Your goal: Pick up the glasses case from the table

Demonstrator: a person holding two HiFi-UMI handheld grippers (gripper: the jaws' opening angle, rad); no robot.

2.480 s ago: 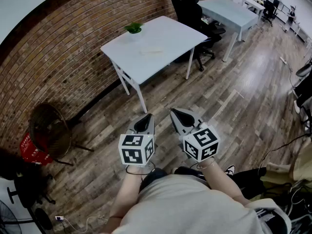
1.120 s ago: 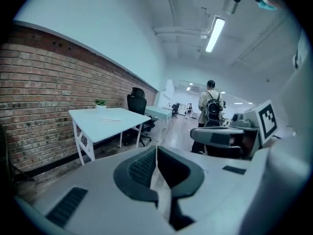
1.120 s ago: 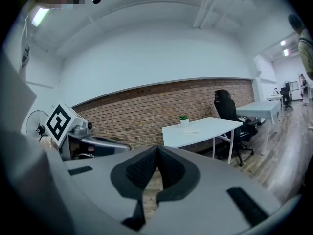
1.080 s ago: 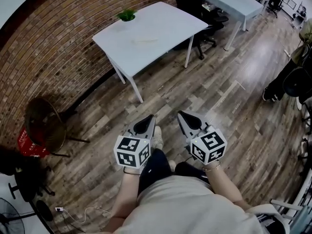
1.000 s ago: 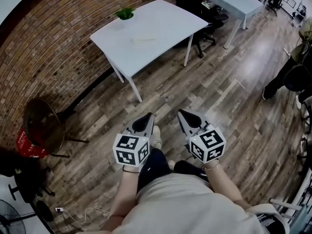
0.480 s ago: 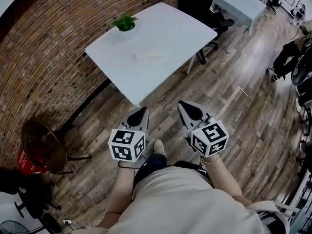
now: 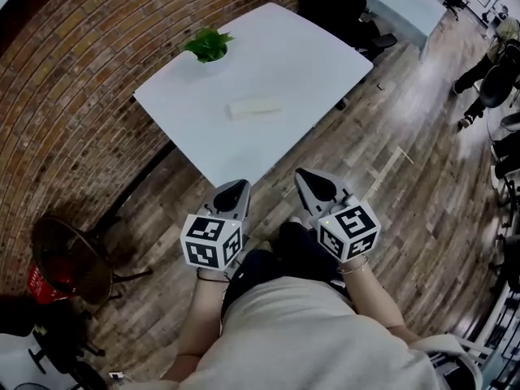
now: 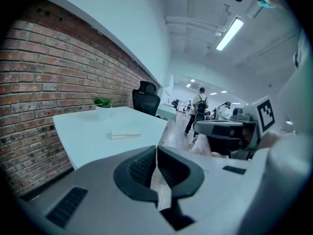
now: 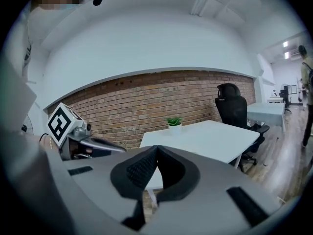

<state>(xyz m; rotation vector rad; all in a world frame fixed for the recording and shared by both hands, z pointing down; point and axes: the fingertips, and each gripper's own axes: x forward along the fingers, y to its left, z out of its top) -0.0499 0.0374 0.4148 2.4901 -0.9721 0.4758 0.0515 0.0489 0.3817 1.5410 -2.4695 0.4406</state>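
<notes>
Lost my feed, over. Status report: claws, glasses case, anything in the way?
Both shut, empty: left claw, right claw, short of the table. On it, glasses case lies flat, untouched. Far corner: potted plant, clear of case.

You stood facing a table (image 7: 309,63) with a brick wall (image 7: 73,80) along its left side. The glasses case (image 7: 254,108) lay near the table's middle, and a potted plant (image 7: 208,45) stood behind it, towards the wall. Your left gripper (image 7: 230,190) and right gripper (image 7: 314,180) were side by side, just short of the table's near corner.
</notes>
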